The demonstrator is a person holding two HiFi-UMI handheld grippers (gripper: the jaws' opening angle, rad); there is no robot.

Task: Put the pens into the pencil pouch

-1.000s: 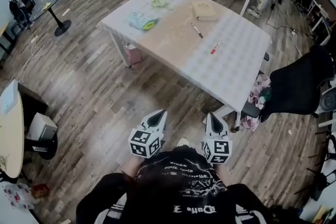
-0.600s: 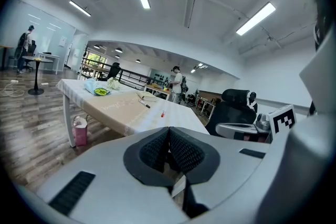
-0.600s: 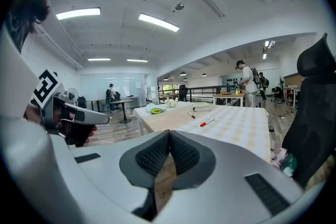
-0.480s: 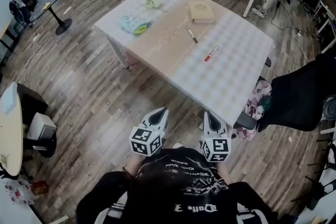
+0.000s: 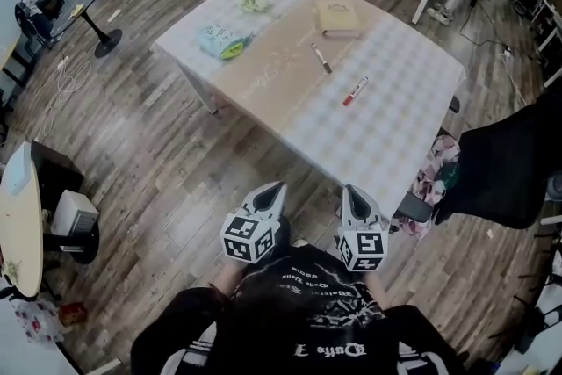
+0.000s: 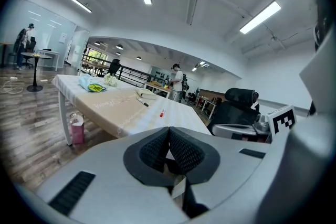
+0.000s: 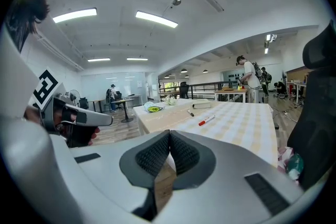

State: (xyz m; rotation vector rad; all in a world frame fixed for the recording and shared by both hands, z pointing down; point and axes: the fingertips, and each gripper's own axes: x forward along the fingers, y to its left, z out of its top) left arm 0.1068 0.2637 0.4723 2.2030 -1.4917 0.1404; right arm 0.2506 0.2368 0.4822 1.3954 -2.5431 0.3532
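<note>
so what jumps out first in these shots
The big table under a pale checked cloth fills the middle of the head view, with a red pen and a black pen lying apart on it. Low in that view the left gripper and right gripper point towards it, both shut and empty, short of its near edge.

Wears a black shirt [image 5: 303, 320] with white lettering and white sleeve stripes. Just ahead of the shirt, a pale grey, wedge-nosed left tool [image 5: 276, 187] and right tool [image 5: 349, 190], lined with black ribbed pads [image 6: 152, 150], each tailed by a white cube [image 5: 248, 239] of black square markers.
</note>
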